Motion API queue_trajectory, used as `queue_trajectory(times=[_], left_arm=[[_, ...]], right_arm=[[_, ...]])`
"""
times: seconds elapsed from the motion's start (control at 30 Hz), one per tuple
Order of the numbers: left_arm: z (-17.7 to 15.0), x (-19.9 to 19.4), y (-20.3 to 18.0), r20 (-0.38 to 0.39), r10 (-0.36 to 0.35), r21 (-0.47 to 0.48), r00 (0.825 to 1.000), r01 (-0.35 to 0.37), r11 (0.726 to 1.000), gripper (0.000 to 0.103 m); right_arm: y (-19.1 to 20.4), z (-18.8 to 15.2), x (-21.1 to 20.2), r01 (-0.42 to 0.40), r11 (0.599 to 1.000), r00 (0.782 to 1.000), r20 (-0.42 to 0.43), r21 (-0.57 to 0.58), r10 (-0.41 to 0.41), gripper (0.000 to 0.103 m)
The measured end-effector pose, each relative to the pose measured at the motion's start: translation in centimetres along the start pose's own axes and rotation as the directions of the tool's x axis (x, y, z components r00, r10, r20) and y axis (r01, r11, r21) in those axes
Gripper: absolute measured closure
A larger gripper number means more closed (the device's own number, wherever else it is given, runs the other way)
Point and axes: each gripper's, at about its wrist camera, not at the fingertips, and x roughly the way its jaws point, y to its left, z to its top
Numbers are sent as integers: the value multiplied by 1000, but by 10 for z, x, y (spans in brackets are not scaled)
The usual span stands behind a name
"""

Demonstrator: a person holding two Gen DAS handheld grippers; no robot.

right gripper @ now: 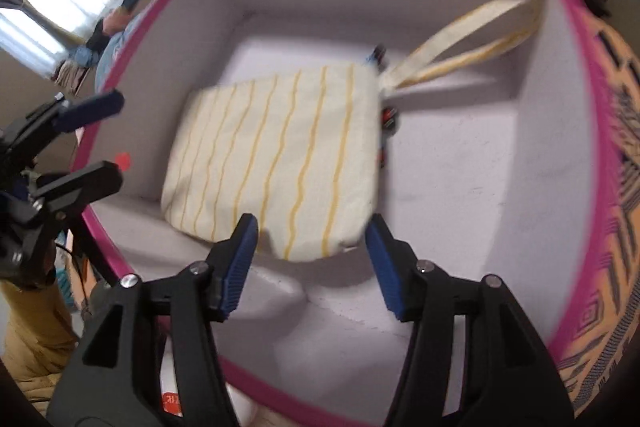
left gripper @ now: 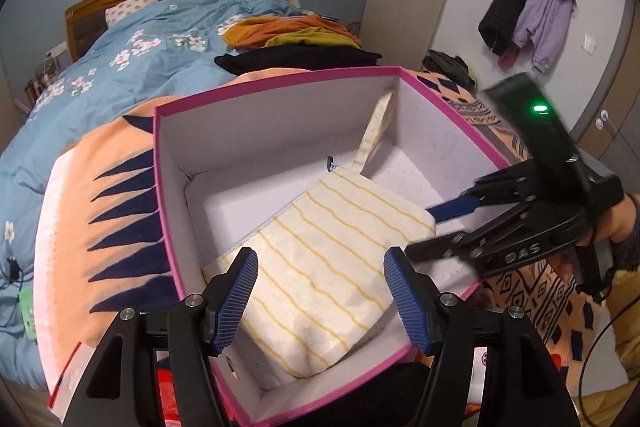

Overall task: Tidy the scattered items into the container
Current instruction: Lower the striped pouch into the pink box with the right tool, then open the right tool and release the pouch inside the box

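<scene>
the bed (left gripper: 120, 67) carries an orange patterned blanket (left gripper: 80, 211), and on that sits the pink-rimmed box (left gripper: 168, 227). inside the box lies a cream pouch (left gripper: 320, 251) with yellow stripes, flat on the floor of the box, its strap (left gripper: 376, 131) trailing up into the far corner. so one of the task's things already rests in the container; whether more items are loose elsewhere the views do not settle, though folded clothes (left gripper: 296, 39) lie further up the bed.

the left gripper (left gripper: 320, 267) hangs over the near rim with its fingers (left gripper: 240, 279) spread wide and nothing between them. the right gripper (right gripper: 310, 235) reaches in from the other side, fingers (right gripper: 240, 255) likewise well apart and holding nothing, just above the pouch's edge.

risks, as a judgement: the right view is blurred, which suggests quick motion, and a fast tool near the thin box wall could knock or tip the box on the soft blanket. the strap stands against the wall and could snag a finger and drag the pouch back out. the pouch also seems to have small things at its zip side, too blurred to name.

readable writing: "das" in raised letters on the right gripper's frame. a red label under the box is too small to read.
</scene>
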Motion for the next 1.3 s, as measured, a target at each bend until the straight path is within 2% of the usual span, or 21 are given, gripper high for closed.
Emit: queue_trajectory(times=[0.07,0.13,0.23,0.27,0.33,0.4,0.57,0.7,0.77,0.93,1.07,1.2,1.23,1.3], left_arm=[[0,-1,3,8,-9,-14,1000,9,1000,36],[0,-2,5,13,-13,-19,1000,14,1000,35],[-2,-2,3,18,-23,-15,1000,23,1000,32],[-3,-2,2,19,-23,-12,1000,23,1000,30],[-4,-2,0,22,-24,-9,999,24,1000,30],[-5,-3,0,24,-26,-9,999,26,1000,30],[-2,-1,2,31,-29,-21,999,30,999,29],[-1,5,4,38,-30,-43,999,32,999,29],[-2,7,4,37,-28,-48,999,30,998,29],[-5,11,7,36,-35,-58,999,37,998,29],[-8,10,7,46,-35,-58,998,38,998,28],[-12,3,3,85,-23,-49,996,28,998,28],[-14,0,0,96,-21,-38,995,25,999,27],[-17,-5,-6,109,-8,-34,994,12,999,19]], right_arm=[[-1,-3,-15,60,998,995,75,-14,-59,46],[-7,-3,-27,29,999,989,141,23,-32,46],[-4,6,-15,4,1000,997,83,9,-5,49],[-1,7,-5,21,1000,999,49,-5,-21,54],[5,6,6,112,992,993,29,-52,-110,71],[10,4,12,141,986,990,6,-93,-141,73],[13,8,16,124,987,991,-35,-98,-128,75],[8,12,16,35,999,999,-10,-18,-36,75],[15,6,19,58,996,998,-29,-74,-61,76],[9,5,7,21,996,998,-50,-87,-25,76],[1,2,-21,-20,999,997,68,-48,24,74],[-7,0,-48,-66,998,980,188,-13,67,72],[-9,-1,-55,-78,997,973,218,-5,77,65],[-13,-2,-69,-103,995,956,278,10,96,55]])
